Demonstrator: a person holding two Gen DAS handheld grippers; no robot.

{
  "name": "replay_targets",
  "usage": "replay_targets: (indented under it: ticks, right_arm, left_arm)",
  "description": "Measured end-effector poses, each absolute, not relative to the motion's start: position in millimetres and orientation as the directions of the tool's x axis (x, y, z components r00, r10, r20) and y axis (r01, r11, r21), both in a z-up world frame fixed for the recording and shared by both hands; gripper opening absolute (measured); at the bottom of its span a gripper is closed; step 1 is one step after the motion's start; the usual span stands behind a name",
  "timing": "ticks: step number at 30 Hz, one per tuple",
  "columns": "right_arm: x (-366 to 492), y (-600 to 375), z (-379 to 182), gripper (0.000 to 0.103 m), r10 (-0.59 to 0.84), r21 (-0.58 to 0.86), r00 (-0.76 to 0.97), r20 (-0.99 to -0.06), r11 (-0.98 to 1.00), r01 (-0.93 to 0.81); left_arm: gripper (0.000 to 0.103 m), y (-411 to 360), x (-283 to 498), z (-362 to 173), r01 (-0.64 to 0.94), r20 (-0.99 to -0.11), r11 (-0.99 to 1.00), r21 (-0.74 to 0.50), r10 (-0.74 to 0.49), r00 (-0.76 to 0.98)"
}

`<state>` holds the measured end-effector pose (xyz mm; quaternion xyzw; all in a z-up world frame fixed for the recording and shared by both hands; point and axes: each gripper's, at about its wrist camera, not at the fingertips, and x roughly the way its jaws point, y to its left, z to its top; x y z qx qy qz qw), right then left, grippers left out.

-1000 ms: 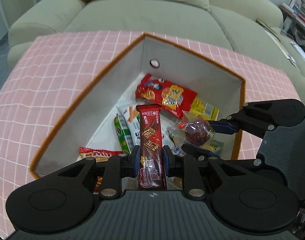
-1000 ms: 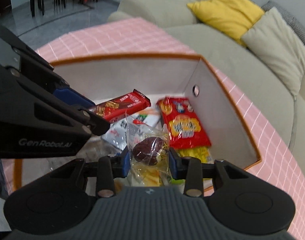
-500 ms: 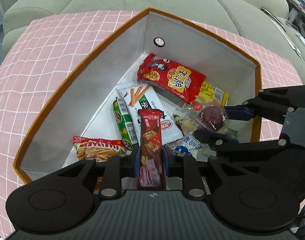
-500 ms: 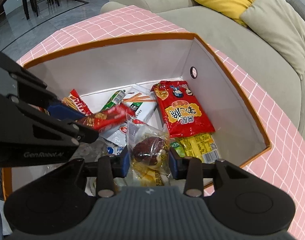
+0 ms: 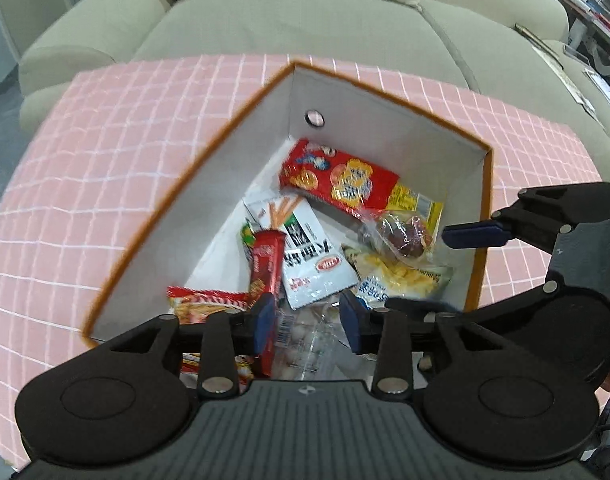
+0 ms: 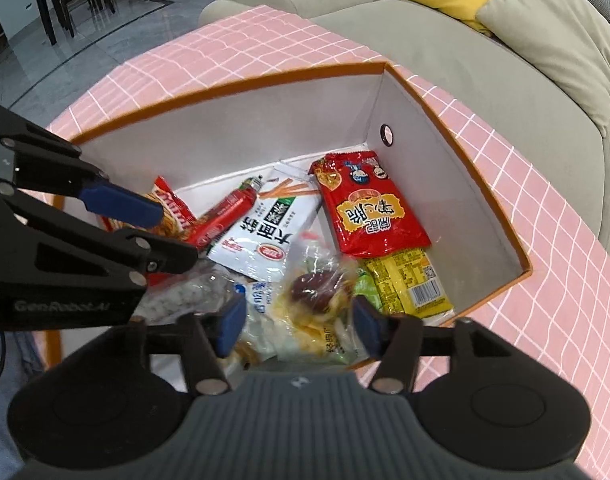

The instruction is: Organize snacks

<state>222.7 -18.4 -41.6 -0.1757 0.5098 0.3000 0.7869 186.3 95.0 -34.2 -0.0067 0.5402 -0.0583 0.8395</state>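
Left wrist view: left gripper [image 5: 307, 322] is spread wide over the box [image 5: 389, 148], chocolate bar [image 5: 267, 266] lying inside. Right gripper [image 6: 297, 322] is spread too, wrapped candy [image 6: 315, 290] resting among snacks.

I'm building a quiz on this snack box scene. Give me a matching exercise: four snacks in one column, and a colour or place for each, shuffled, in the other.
Column 1:
1. chocolate bar
2. biscuit stick packet
3. large chip bag
4. yellow packet

Column 2:
A. white wrapper, in the middle of the box
B. partly under the large red bag
C. long dark red wrapper, beside the left tongs
D. red, nearest the wall with the round hole

Pairs: 1-C, 2-A, 3-D, 4-B
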Motion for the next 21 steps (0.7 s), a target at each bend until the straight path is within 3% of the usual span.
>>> replay_targets:
  ticks: [8,13,15,21]
  right_arm:
    - [201,-24,10,0.086,0.343,0.011,0.407,-0.847,0.776,-0.631]
    - [175,-44,52,0.096,0.389,0.028,0.521,-0.760,0.820,-0.572]
    - [162,-54,67,0.099,0.402,0.038,0.567,-0.719,0.837,-0.545]
    - [117,-94,102,0.099,0.406,0.070,0.694,-0.595,0.886,-0.458]
  left_arm:
    - [0.053,102,160,21,0.034,-0.817,0.999,-0.037,-0.049,0.574]
    - [0.066,99,133,60,-0.006,-0.704,1.000,-0.006,0.000,0.710]
    - [0.075,94,119,75,-0.017,-0.646,1.000,0.016,0.023,0.763]
    - [0.090,68,75,106,-0.047,-0.479,0.995,0.093,0.086,0.874]
